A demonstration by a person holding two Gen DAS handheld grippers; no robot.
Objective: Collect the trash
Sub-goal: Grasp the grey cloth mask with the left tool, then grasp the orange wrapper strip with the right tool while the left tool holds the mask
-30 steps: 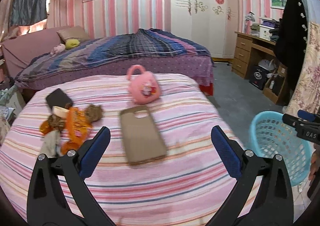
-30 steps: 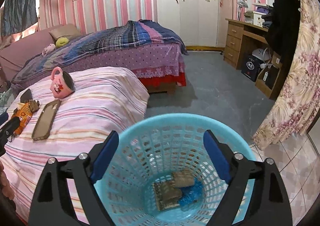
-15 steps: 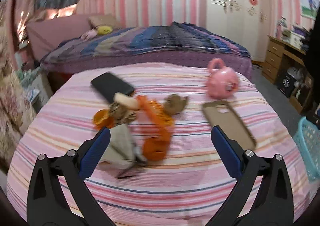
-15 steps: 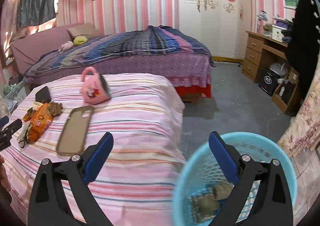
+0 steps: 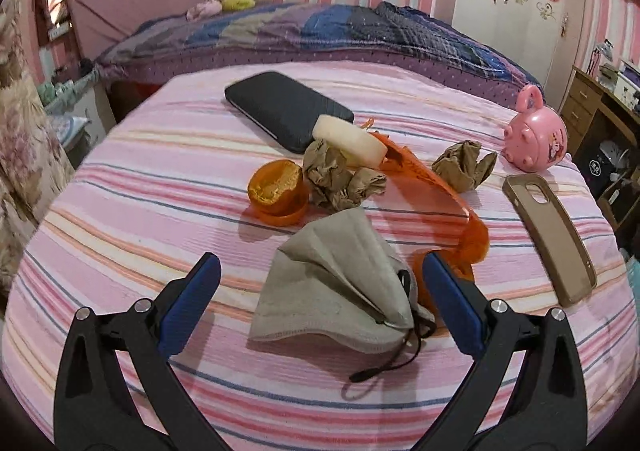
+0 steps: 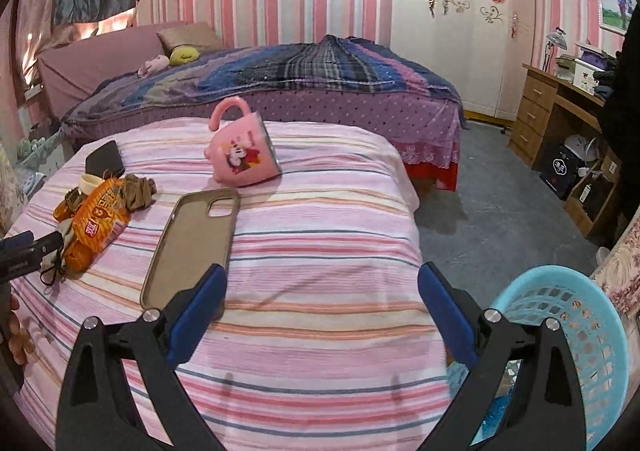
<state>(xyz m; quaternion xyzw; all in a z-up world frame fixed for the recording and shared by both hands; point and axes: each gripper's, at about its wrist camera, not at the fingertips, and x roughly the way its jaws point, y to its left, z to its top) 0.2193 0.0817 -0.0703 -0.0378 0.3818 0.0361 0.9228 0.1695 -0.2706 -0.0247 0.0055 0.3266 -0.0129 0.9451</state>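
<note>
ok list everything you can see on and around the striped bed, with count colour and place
face mask: 1, grey, near edge of the striped bed, between the left fingers
snack wrapper: 1, orange, right of the mask
crumpled paper: 2 balls, brown, behind the mask
orange peel: 1, orange, left of the paper
tape roll: 1, cream, on the paper
phone: 1, black, far side
phone case: 1, tan, mid-bed
mug: 1, pink, on its side
basket: 1, light blue, on the floor right of the bed
second bed: 1, purple plaid cover, behind
left gripper: open over the mask
right gripper: open, empty
</note>
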